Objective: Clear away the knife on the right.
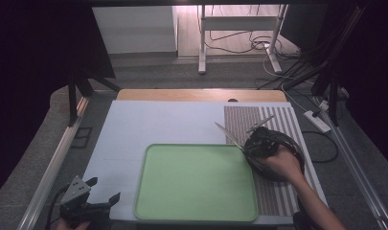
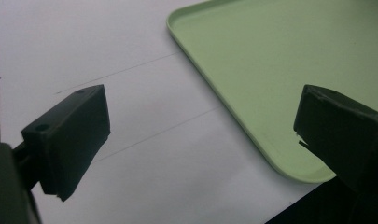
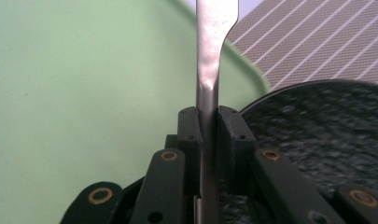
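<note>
My right gripper (image 1: 247, 147) is shut on the handle of a silver knife (image 1: 227, 135). Its blade points up and left over the far right corner of the green tray (image 1: 196, 182). In the right gripper view the jaws (image 3: 209, 122) pinch the flat metal handle (image 3: 210, 60), with the tray (image 3: 84, 93) on the left and a dark speckled plate (image 3: 317, 130) on the right. The hand is above that plate (image 1: 297, 151), which sits on a striped placemat (image 1: 244, 117). My left gripper (image 1: 105, 189) is open near the front left corner, with nothing between its jaws (image 2: 200, 126).
A white mat (image 1: 148, 124) covers the table under the tray (image 2: 280, 56). A thin silver piece (image 1: 262, 121) lies at the plate's far rim. The table's front edge is close to the left gripper. Cables and a power strip (image 1: 317, 120) lie on the floor beyond.
</note>
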`<action>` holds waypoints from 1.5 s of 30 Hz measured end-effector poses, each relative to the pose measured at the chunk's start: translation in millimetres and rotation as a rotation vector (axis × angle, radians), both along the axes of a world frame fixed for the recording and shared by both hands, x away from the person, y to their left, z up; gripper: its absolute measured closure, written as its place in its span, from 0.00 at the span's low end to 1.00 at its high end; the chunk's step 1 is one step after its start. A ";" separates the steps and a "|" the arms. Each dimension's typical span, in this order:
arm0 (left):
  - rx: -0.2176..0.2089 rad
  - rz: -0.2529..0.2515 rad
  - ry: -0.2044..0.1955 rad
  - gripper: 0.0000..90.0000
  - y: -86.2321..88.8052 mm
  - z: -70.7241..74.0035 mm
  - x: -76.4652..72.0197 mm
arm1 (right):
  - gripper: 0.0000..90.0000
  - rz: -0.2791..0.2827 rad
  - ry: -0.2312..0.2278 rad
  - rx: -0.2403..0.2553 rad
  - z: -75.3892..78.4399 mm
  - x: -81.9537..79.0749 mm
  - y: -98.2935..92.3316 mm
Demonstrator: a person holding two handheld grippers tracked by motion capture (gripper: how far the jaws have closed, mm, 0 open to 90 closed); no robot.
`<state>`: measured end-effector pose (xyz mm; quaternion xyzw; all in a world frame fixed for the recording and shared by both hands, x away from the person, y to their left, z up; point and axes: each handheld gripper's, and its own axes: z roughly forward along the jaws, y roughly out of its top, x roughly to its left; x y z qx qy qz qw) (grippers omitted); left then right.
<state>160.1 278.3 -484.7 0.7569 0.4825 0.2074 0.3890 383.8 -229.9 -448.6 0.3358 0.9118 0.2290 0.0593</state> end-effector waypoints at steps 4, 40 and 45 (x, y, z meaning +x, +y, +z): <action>0.000 0.000 0.000 0.05 -0.1 0.0 0.1 | 0.89 0.023 0.004 -0.006 -1.5 -10.8 4.5; 0.007 0.000 0.004 0.05 -1.1 -0.1 0.7 | 0.76 0.171 0.118 -0.034 -36.7 -60.8 63.0; 0.014 -0.001 0.004 0.05 -1.9 -0.1 1.0 | 0.94 0.249 0.082 0.032 -25.6 -56.6 74.6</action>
